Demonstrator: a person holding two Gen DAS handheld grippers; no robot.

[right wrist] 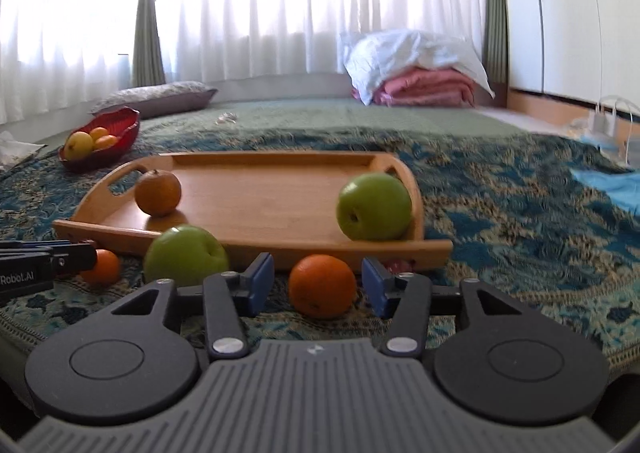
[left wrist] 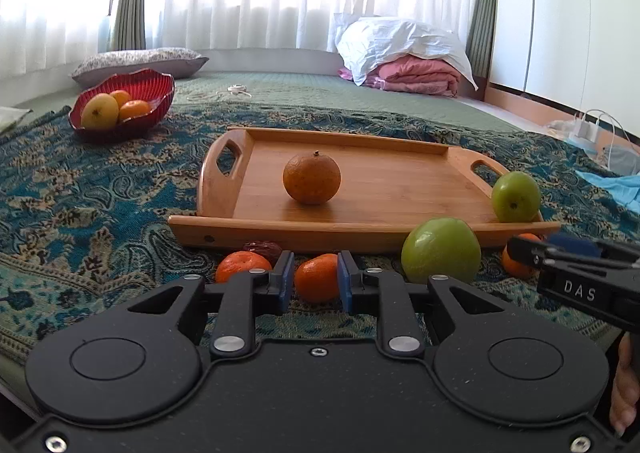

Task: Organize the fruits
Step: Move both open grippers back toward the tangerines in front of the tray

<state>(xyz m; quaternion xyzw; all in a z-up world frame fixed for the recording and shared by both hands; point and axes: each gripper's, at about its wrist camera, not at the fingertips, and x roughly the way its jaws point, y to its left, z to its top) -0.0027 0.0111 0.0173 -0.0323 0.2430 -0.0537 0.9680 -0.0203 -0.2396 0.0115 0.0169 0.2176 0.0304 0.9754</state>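
A wooden tray lies on the patterned blanket. On it sit a dull orange and a green apple at its right end. In front of the tray lie a second green apple and small oranges. My left gripper is open, its pads on either side of a small orange. My right gripper is open around another orange, with gaps on both sides. A further orange and a dark red fruit lie left.
A red bowl holding a yellow fruit and oranges stands at the back left. A pillow lies behind it. Folded pink bedding with a white bag sits at the back right. Cables and a blue cloth lie far right.
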